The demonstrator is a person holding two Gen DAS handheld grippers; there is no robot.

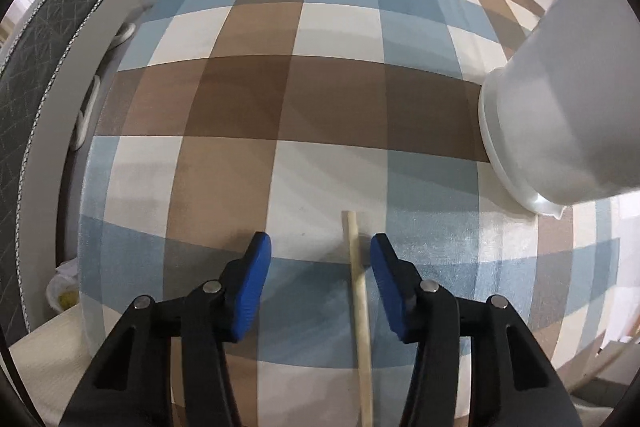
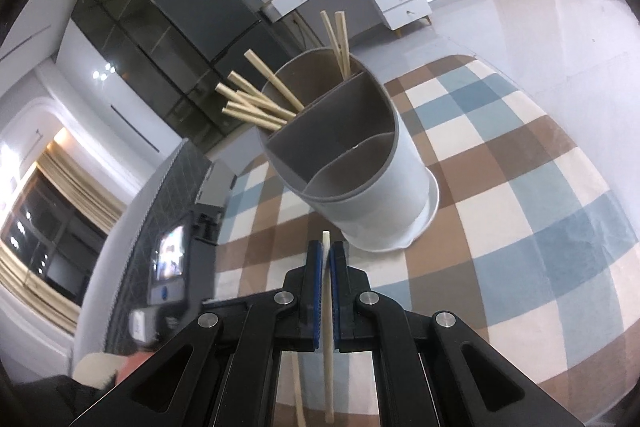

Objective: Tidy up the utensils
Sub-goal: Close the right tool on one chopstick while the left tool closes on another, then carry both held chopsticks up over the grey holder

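Checked cloth: blue, brown and cream squares, covering the round table out to its curved edge.

Utensil holder: white cylinder with a grey lining, split into compartments by inner walls, standing on a white base on the cloth. In the left wrist view it sits at the table's right edge.

Chopstick bundle: pale wooden sticks leaning out of the holder's far-left compartment; two more chopsticks stand nearly upright in the far compartment. The near compartments show no contents.

Left gripper: black frame, blue fingers set partly apart, pointing steeply down at the cloth. A loose chopstick lies on the cloth between them, close beside the right-hand finger; contact cannot be told.

Right gripper: fingers drawn narrow, clamped on a single chopstick, its tip projecting just past them toward the holder's base.
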